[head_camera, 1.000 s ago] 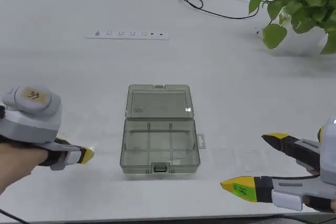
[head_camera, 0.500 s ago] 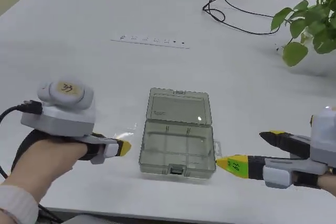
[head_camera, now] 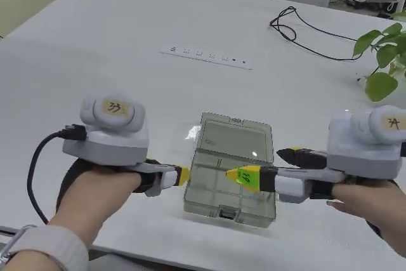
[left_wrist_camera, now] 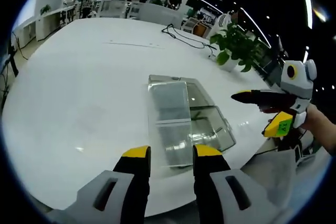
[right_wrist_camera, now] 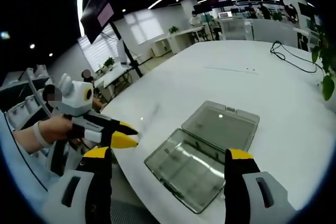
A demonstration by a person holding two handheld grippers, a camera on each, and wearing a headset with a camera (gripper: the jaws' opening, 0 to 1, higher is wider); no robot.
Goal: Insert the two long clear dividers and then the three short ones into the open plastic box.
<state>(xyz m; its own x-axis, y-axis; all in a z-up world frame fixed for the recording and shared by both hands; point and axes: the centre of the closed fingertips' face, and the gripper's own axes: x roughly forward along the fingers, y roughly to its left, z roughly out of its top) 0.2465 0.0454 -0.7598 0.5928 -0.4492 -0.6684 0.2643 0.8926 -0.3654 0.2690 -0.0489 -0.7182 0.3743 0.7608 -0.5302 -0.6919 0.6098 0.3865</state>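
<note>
An open smoke-clear plastic box [head_camera: 209,196] lies near the table's front edge, its lid [head_camera: 238,136] flat behind it. Faint ribs show inside the box [right_wrist_camera: 191,169]; I cannot make out loose dividers. My left gripper [head_camera: 174,176] hovers just left of the box, its jaws a little apart and holding nothing [left_wrist_camera: 170,153]. My right gripper [head_camera: 263,164] hangs over the box's right half, wide open and holding nothing [right_wrist_camera: 168,153]. Each gripper shows in the other's view: the right gripper [left_wrist_camera: 251,114] and the left gripper [right_wrist_camera: 135,135].
A white power strip [head_camera: 206,56] lies further back on the white table [head_camera: 95,61]. A black cable [head_camera: 304,30] loops at the back right beside a green plant [head_camera: 384,61]. A black cord [head_camera: 38,157] trails from the left gripper. The table's front edge runs just below the box.
Both grippers have closed in on the box from the sides. The right gripper now reaches over the box's right half. The head camera has shifted, so the scene sits differently in view.
</note>
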